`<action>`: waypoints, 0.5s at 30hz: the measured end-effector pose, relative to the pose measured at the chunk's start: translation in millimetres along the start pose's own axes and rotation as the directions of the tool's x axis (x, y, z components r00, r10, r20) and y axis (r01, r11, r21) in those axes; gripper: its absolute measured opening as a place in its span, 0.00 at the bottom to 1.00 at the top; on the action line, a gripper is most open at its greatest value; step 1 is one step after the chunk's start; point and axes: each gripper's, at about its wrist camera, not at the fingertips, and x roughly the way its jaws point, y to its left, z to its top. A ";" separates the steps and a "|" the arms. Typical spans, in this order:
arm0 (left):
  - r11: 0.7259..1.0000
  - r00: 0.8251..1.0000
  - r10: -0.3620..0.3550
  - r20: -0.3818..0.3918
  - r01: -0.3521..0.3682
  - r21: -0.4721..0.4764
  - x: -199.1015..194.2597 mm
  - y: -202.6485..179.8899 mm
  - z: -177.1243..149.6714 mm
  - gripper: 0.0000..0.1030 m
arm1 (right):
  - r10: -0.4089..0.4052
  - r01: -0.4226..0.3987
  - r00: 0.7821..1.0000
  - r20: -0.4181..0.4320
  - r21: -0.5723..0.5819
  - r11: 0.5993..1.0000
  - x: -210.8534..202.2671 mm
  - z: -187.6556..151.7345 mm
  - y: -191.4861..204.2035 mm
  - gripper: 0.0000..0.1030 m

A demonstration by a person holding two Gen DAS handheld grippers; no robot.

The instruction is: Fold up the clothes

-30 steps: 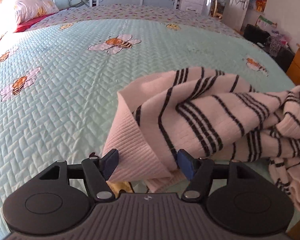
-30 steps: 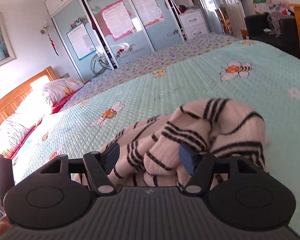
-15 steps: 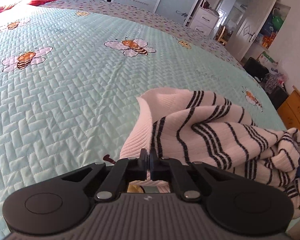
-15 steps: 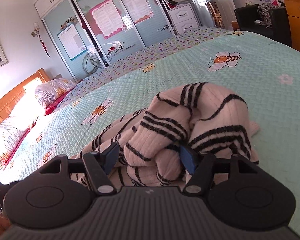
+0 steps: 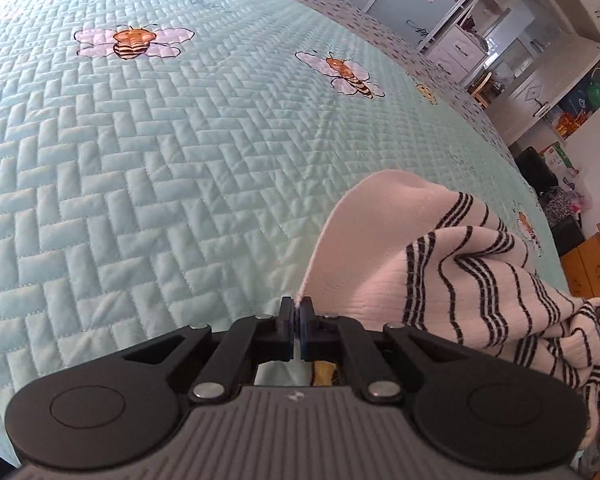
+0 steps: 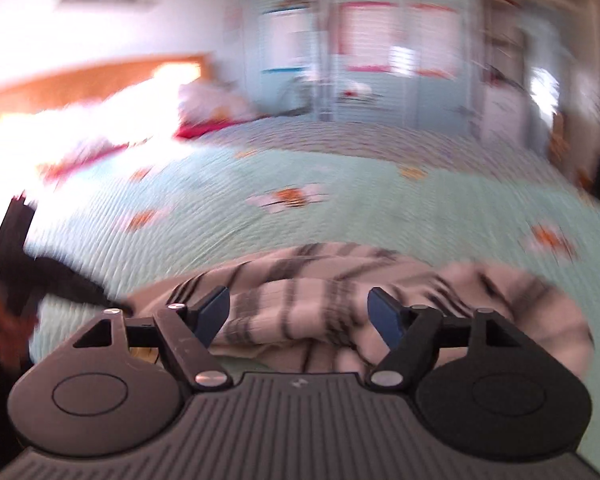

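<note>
A pale pink knit sweater with black stripes (image 5: pixel 452 276) lies crumpled on the bed. My left gripper (image 5: pixel 297 312) is shut on its plain hem edge, which rises from the pinch to a fold at the right. In the blurred right wrist view the sweater (image 6: pixel 328 304) spreads low in front of my right gripper (image 6: pixel 299 306). Its jaws are opening, with the knit lying between and beyond the blue pads (image 6: pixel 384 314), not pressed by them. The other gripper shows as a dark shape (image 6: pixel 16 248) at the far left.
A mint quilted bedspread with bee prints (image 5: pixel 160 168) covers the bed. Pillows and a wooden headboard (image 6: pixel 92 80) stand at its far end. Wardrobe doors (image 6: pixel 380 52), white drawers (image 5: pixel 456 52) and a wooden cabinet (image 5: pixel 596 268) line the room's sides.
My left gripper closed on the sweater's hem and pulled it leftward across the bed. My right gripper rolled and swept sideways, widening its jaws; the sweater bunch between them now lies flatter.
</note>
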 end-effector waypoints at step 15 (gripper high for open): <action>0.996 1.000 0.018 0.020 -0.017 -0.082 -28.6 16.8 4.9 0.09 | -0.258 0.197 0.957 -0.131 -0.359 0.912 96.4 27.0 14.6 0.00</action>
